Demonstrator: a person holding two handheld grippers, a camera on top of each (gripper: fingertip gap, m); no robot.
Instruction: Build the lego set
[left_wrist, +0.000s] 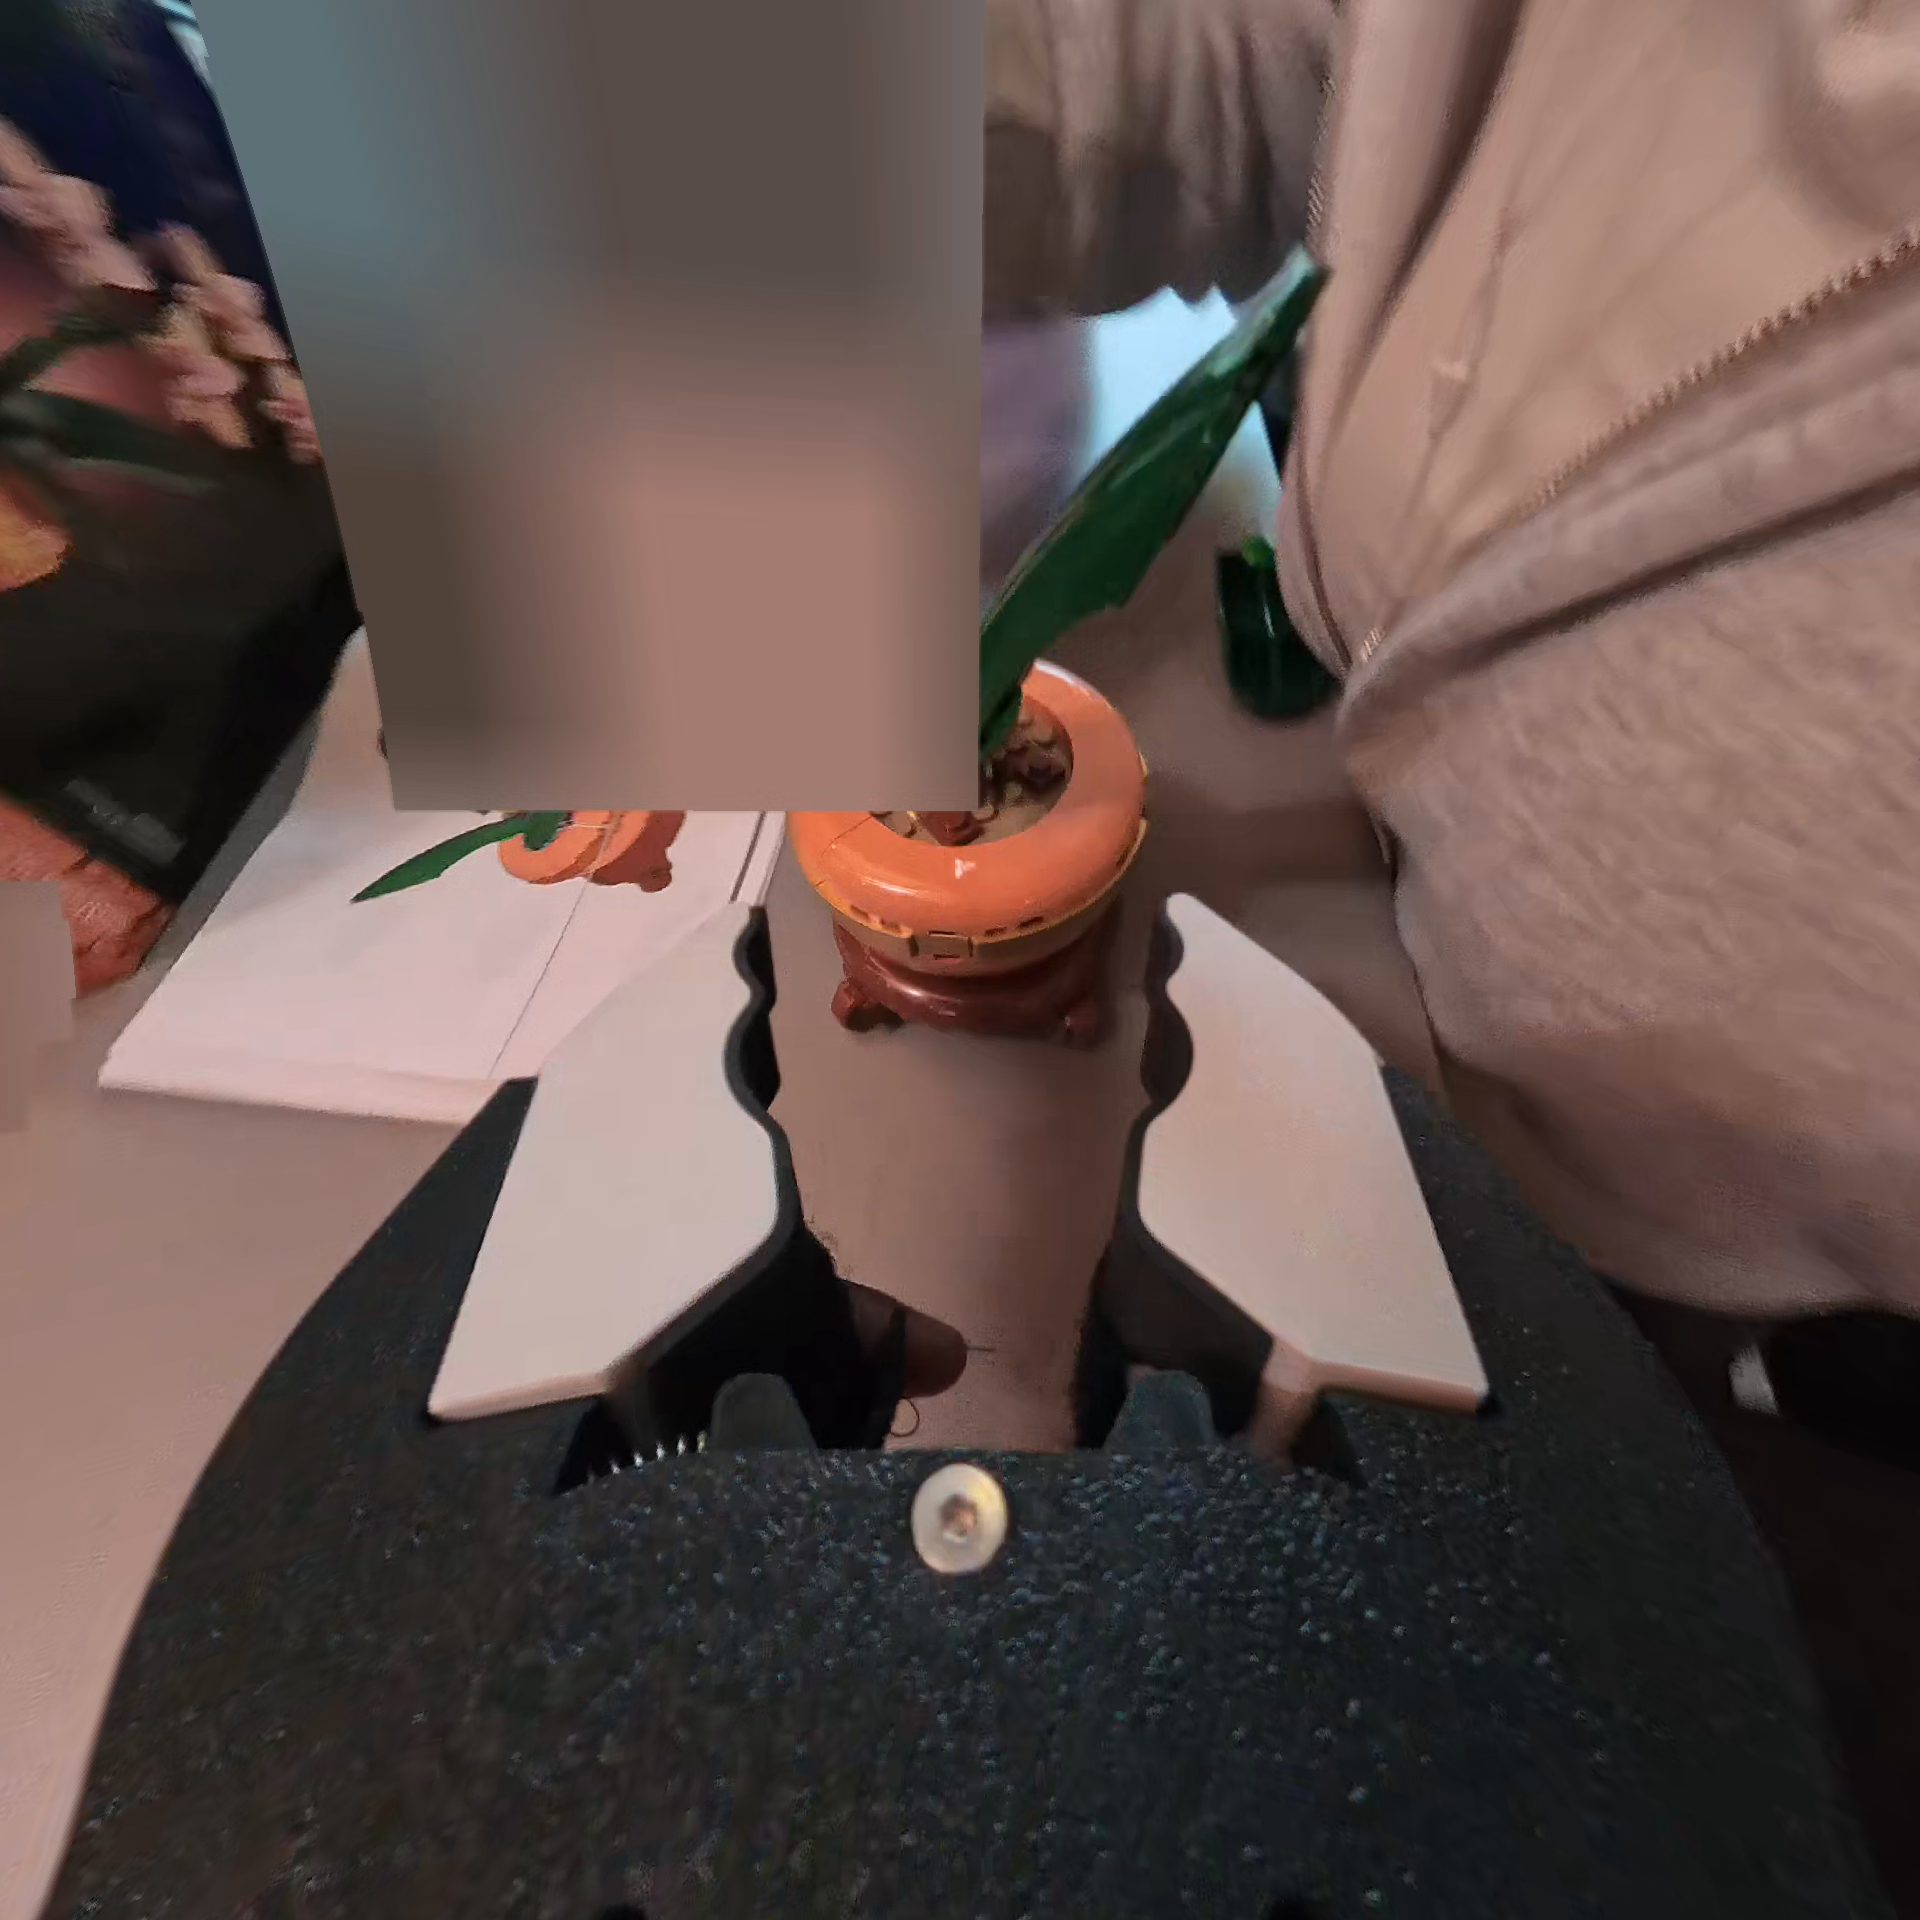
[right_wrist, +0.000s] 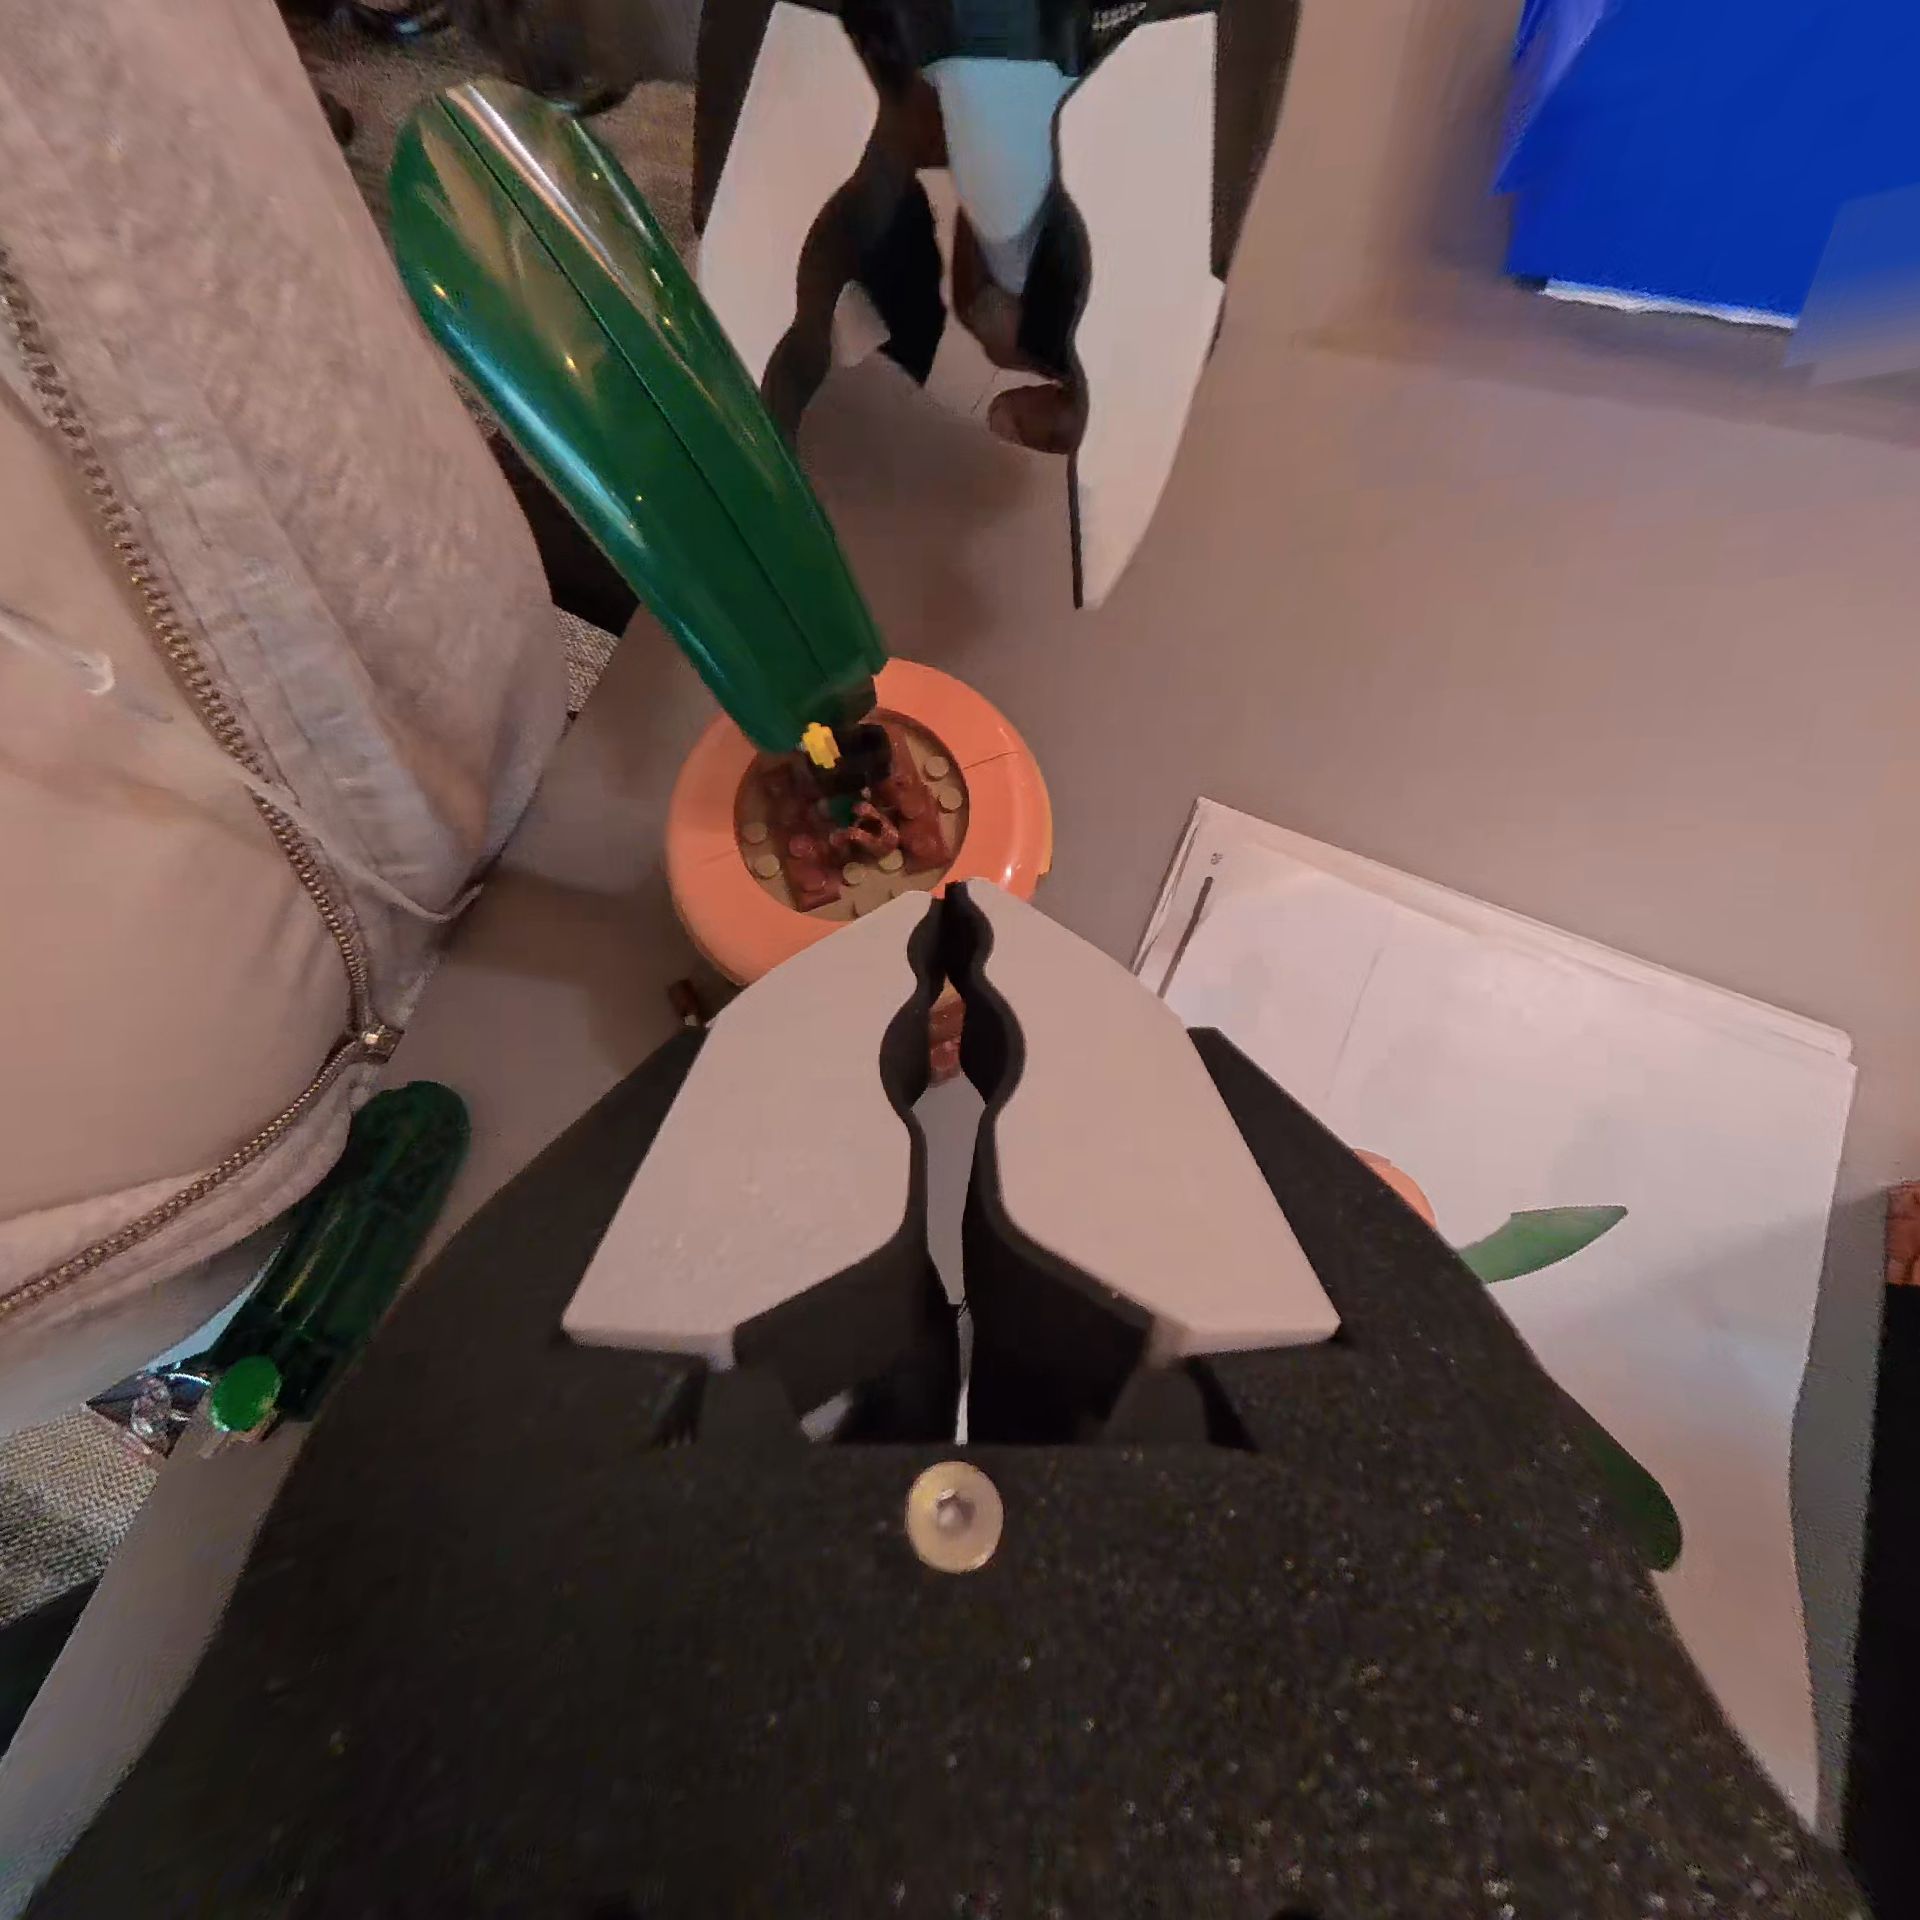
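leaf (right_wrist: 623, 416) slants up from pot (right_wrist: 997, 790); left tongs (left_wrist: 961, 966) released, right tongs (right_wrist: 951, 914) clenched.

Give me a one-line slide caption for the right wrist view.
Right gripper shut just above the orange pot, whose green leaf is attached, with the open left gripper opposite.
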